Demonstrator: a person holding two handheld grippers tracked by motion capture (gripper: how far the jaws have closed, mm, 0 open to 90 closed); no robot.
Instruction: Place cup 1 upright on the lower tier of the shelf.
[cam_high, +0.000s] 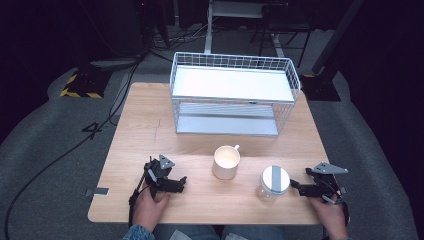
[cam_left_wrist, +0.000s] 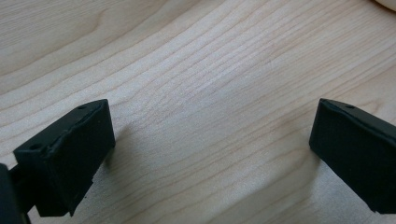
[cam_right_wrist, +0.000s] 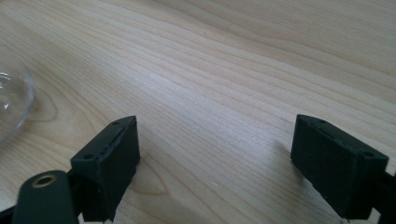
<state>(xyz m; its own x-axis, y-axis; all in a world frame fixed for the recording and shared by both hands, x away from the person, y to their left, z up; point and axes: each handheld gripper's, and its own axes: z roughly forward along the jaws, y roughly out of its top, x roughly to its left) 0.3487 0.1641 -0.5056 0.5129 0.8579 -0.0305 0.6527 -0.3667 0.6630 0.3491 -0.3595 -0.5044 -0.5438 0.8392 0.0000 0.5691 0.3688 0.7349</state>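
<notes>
A cream mug stands upright in the middle of the wooden table, its handle turned away from me. To its right is a clear glass jar with a grey lid. My left gripper rests low on the table to the left of the mug. It is open, with bare wood between its jaws; a sliver of the mug shows at the top right. My right gripper sits just right of the jar. It is open over bare wood, with the jar's glass edge at the left.
A white wire two-level rack stands at the back of the table, open towards me. Cables and black stands lie on the grey floor beyond the table. A person's hands hold both grippers near the front edge.
</notes>
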